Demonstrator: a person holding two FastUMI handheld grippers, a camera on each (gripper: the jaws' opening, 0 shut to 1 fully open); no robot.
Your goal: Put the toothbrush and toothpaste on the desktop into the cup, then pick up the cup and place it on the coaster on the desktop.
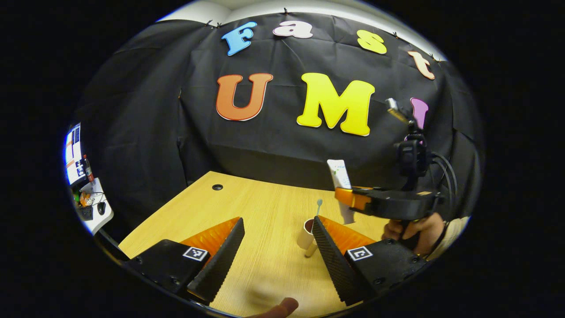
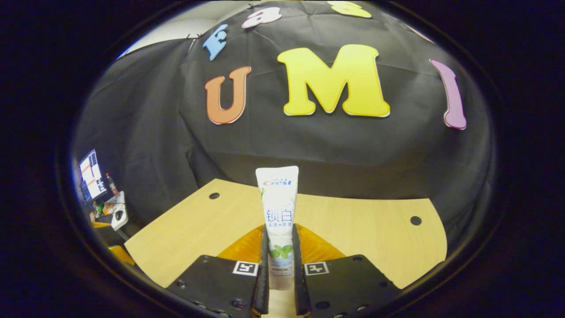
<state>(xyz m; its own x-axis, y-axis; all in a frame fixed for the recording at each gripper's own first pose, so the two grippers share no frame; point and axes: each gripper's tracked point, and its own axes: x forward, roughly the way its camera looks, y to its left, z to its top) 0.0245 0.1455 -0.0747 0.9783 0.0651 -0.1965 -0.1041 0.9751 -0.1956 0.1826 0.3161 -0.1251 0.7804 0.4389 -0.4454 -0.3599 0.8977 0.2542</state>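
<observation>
Your right gripper: clamped on the upright toothpaste tube, above the wooden desktop. Your left gripper: jaws spread, empty. Beyond it: cup holding the toothbrush. Farther right: your hand holding the other gripper.

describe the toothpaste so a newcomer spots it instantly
Above the wooden desk, the right gripper holds it upright. The toothpaste is a flat white tube, both fingers pressed on its lower end. The cup below is short and round.
</observation>
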